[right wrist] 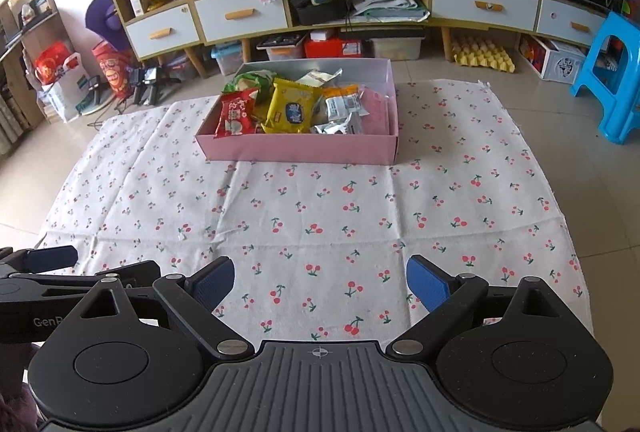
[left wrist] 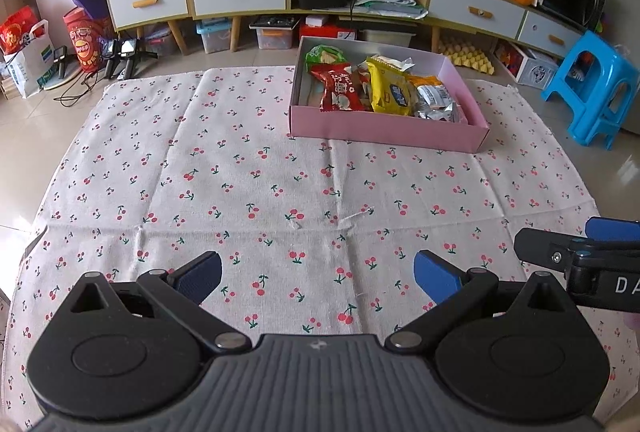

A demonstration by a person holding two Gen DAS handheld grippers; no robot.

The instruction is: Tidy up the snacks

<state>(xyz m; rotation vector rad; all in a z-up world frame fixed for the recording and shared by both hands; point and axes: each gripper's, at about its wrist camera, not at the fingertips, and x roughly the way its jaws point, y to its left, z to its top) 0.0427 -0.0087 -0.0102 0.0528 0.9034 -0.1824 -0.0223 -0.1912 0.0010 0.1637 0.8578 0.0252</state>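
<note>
While both grippers hover above the near part of the cherry-print cloth [left wrist: 240, 159], the pink box [right wrist: 296, 148] sits on the far part of that cloth, well apart from them. Inside the box lie the snack packets: a red packet [right wrist: 236, 113] at the left end, a green packet [right wrist: 250, 79] behind it against the far wall, a yellow packet [right wrist: 290, 107] just right of the red one, and silver packets [right wrist: 340, 113] right of the yellow one, with the right end of the box floor bare. Nearer than the box, the left gripper [left wrist: 318, 278] has its jaws spread wide with only cloth between its blue pads, and the right gripper [right wrist: 320, 282] stands just as wide apart, gripping nothing. Beyond the box, a low cabinet [right wrist: 240, 13] with white drawers runs along the wall, and a blue stool [right wrist: 616, 79] stands to the box's right, off the cloth.
</note>
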